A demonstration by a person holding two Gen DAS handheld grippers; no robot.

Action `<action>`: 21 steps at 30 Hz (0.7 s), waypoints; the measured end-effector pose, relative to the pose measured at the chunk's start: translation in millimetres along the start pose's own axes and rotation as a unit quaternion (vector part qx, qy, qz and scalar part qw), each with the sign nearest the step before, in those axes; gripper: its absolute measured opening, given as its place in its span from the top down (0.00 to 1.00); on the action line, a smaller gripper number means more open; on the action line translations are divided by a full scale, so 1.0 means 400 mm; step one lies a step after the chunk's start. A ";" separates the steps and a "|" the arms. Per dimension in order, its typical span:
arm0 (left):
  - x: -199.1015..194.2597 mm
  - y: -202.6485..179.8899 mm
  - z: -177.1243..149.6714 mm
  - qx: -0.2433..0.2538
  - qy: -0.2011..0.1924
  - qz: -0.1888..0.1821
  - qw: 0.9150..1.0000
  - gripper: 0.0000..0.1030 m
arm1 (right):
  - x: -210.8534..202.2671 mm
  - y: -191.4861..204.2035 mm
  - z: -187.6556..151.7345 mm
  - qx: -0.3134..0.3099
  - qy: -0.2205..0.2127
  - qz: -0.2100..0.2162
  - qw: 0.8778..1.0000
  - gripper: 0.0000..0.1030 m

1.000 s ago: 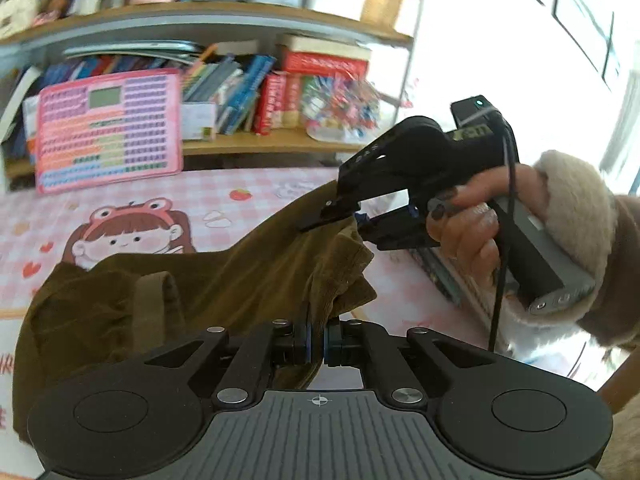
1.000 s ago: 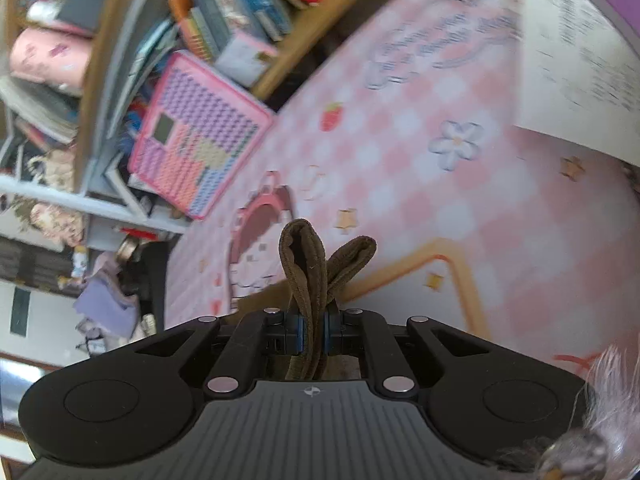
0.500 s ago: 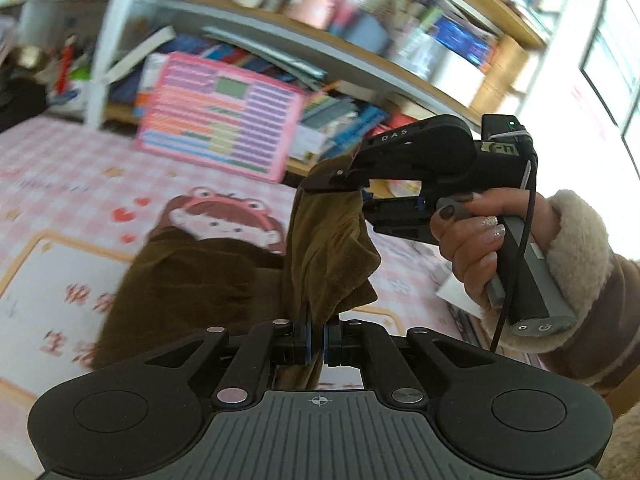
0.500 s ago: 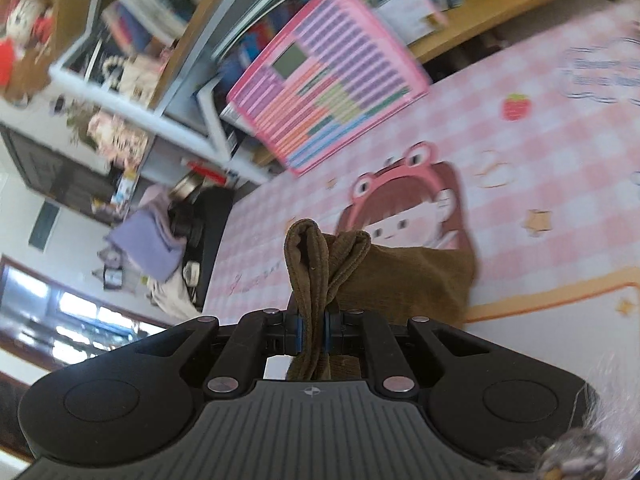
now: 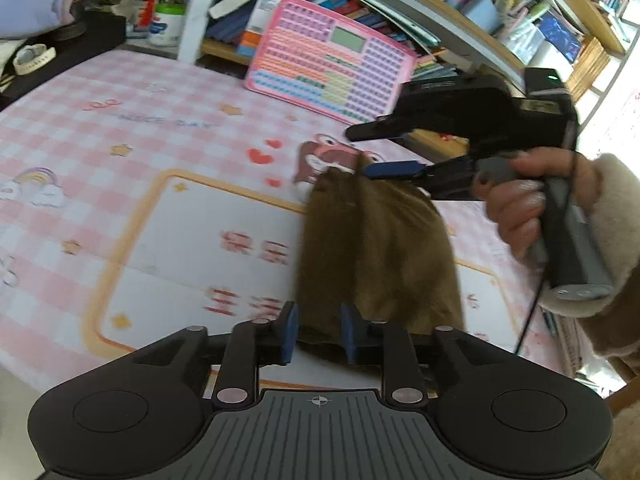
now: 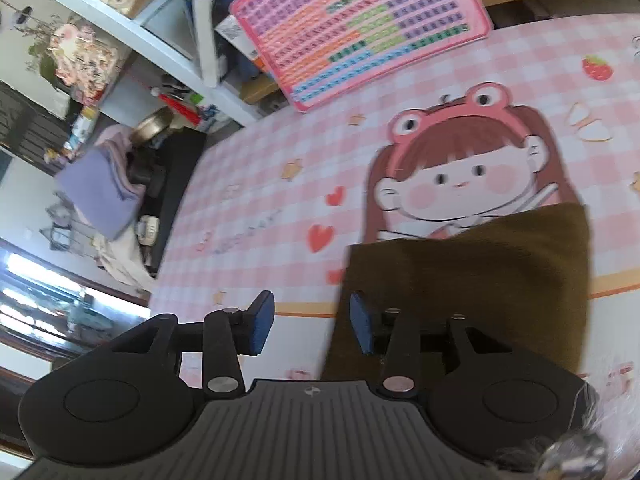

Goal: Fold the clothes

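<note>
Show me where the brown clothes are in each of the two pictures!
Left wrist view: the brown garment sits in the lower middle, just beyond the left gripper, whose jaws are opening, with the right gripper above it.
Right wrist view: it lies lower right, over the cartoon girl's body, beside the opening right gripper.
Shared landmark: the pink keypad board leaning at the shelf.

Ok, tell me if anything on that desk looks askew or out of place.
Only the pink keyboard toy: it leans tilted against the shelf instead of lying flat. The brown garment lies folded on the mat, edges fairly square. Nothing looks spilled or damaged.
</note>
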State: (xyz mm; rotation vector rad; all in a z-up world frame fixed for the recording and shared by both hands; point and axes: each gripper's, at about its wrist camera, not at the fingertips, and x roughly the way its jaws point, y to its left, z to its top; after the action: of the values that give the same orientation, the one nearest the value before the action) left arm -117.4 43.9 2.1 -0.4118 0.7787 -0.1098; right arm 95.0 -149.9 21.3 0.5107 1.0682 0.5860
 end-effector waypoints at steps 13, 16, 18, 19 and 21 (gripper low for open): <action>0.086 0.046 0.154 0.031 -0.012 -0.110 0.993 0.46 | -0.191 -0.038 -0.196 -0.070 -0.134 -0.178 0.972 0.36; 0.124 0.026 0.164 0.031 -0.001 -0.131 0.991 0.46 | -0.208 -0.079 -0.273 -0.079 -0.130 -0.220 0.964 0.36; 0.150 0.013 0.169 0.032 0.011 -0.140 0.990 0.46 | -0.206 -0.104 -0.306 -0.058 -0.120 -0.224 0.965 0.36; 0.166 0.008 0.173 0.030 0.017 -0.142 0.989 0.46 | -0.205 -0.115 -0.316 -0.046 -0.117 -0.219 0.968 0.36; 0.203 0.003 0.178 0.023 0.029 -0.139 0.990 0.46 | -0.201 -0.121 -0.324 -0.041 -0.117 -0.217 0.968 0.36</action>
State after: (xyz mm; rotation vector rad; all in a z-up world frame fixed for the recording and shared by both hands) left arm -9.7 47.7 -6.7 -0.4724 0.7718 -0.4016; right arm -42.9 -225.5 -8.7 0.2524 0.8891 0.1758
